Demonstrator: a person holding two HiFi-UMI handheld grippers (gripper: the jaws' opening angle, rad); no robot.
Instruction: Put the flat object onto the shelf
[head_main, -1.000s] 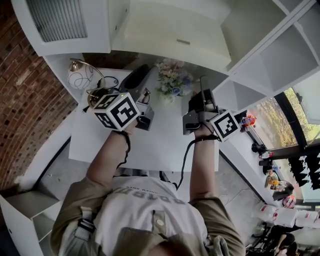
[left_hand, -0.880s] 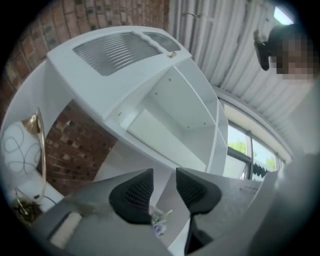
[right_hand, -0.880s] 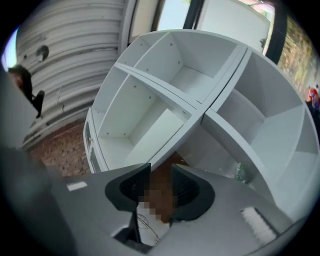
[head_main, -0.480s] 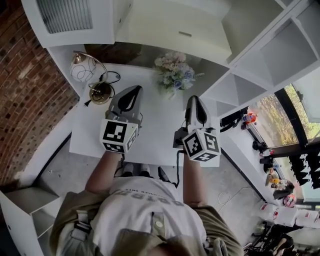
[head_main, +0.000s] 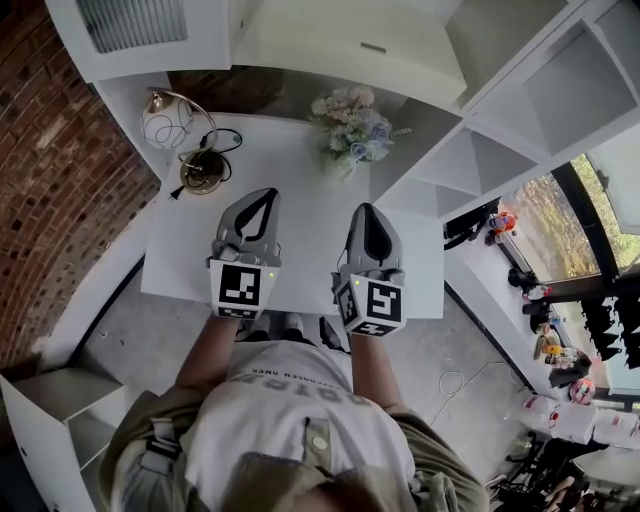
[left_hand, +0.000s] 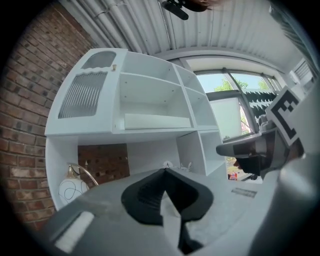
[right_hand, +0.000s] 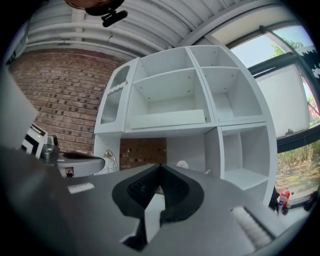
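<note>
Both empty with fingers closed, left gripper (head_main: 265, 195) and right gripper (head_main: 368, 210) point at the shelf (left_hand: 150, 92), board (left_hand: 157, 121) lying crosswise above, seemingly equally near.

Red brick wall (head_main: 60, 150) on the left, beside a white shelf unit (right_hand: 170, 95) with open compartments. White table (head_main: 305, 250) under it, with a round wire lamp (head_main: 165, 125) and pale flowers (head_main: 352, 125) at the back. Grey floor (head_main: 110, 340) below. Large window (head_main: 560, 230) on the right, daylight and green trees outside. Ribbed pale ceiling (left_hand: 225, 30) above.
</note>
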